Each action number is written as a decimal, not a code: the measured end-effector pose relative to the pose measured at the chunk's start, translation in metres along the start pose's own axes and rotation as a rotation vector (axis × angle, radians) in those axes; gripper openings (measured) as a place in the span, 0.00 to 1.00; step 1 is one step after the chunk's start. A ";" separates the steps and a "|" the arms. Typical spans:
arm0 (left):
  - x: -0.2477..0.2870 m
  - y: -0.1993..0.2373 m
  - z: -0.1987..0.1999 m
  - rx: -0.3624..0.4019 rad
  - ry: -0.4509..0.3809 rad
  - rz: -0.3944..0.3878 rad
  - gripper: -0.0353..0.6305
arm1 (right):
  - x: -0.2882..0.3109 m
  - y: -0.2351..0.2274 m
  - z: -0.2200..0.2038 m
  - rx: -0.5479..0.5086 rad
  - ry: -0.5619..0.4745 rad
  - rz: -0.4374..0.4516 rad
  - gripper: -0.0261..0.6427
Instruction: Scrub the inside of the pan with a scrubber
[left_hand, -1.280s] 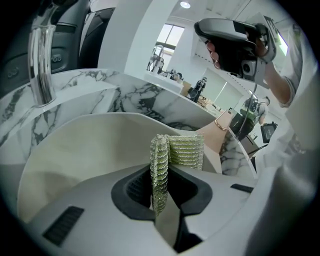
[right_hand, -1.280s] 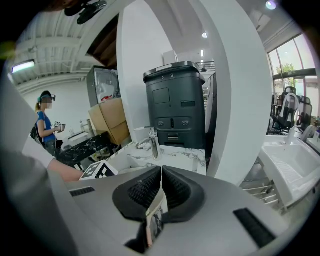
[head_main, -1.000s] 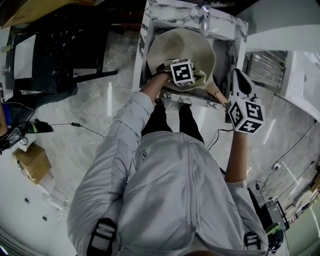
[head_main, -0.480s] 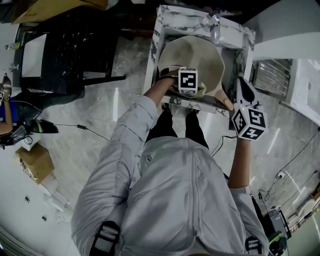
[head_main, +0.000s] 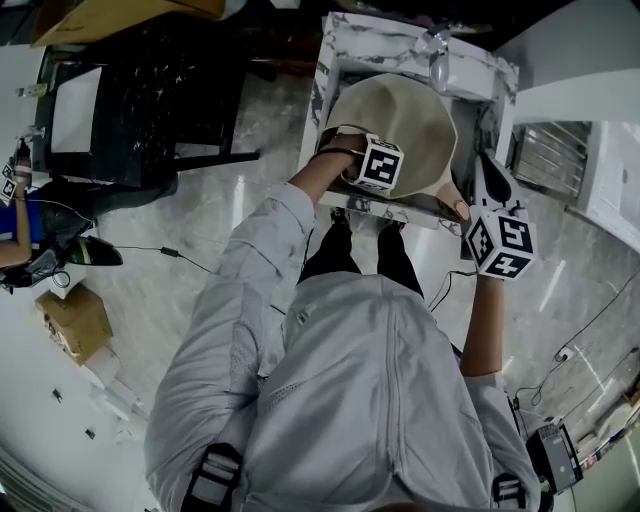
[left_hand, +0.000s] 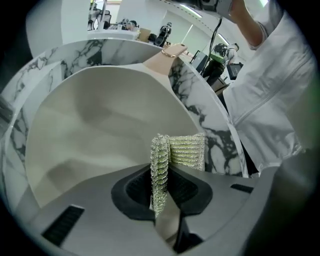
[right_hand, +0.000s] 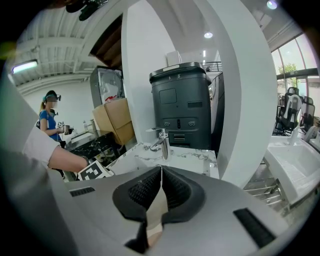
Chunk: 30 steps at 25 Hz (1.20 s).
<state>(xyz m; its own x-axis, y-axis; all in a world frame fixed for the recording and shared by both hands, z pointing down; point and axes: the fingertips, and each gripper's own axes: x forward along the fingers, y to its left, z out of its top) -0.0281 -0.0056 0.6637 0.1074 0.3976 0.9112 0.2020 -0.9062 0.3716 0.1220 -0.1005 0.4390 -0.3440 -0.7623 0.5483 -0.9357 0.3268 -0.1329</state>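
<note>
A beige pan stands tilted in a marble sink. My left gripper reaches into the pan. It is shut on a silvery-green mesh scrubber, which pokes out past the jaws close to the pan's pale inside. My right gripper sits at the sink's right corner, shut on the pan's beige handle. In the right gripper view a strip of that handle shows between the closed jaws.
A faucet stands on the far sink rim, also seen as a faucet from the right. A dark grey bin and a white pillar rise behind. A black table is at left. Another person stands far left.
My left gripper has shifted a little and turned inside the pan with the scrubber. The right gripper stays on the handle. The head camera has drifted slightly.
</note>
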 end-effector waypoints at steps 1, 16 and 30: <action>-0.001 0.002 -0.003 0.013 0.015 0.001 0.16 | 0.001 0.000 0.000 0.001 0.000 0.001 0.09; 0.000 0.019 -0.046 0.063 0.213 -0.040 0.16 | 0.009 -0.004 -0.007 0.020 0.023 -0.004 0.09; -0.012 0.066 -0.096 0.024 0.472 0.065 0.16 | 0.016 -0.010 -0.012 0.049 0.032 -0.017 0.09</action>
<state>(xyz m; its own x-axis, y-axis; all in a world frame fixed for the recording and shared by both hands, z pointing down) -0.1100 -0.0839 0.6941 -0.3326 0.2261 0.9156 0.2324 -0.9212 0.3119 0.1273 -0.1092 0.4587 -0.3258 -0.7492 0.5767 -0.9445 0.2853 -0.1630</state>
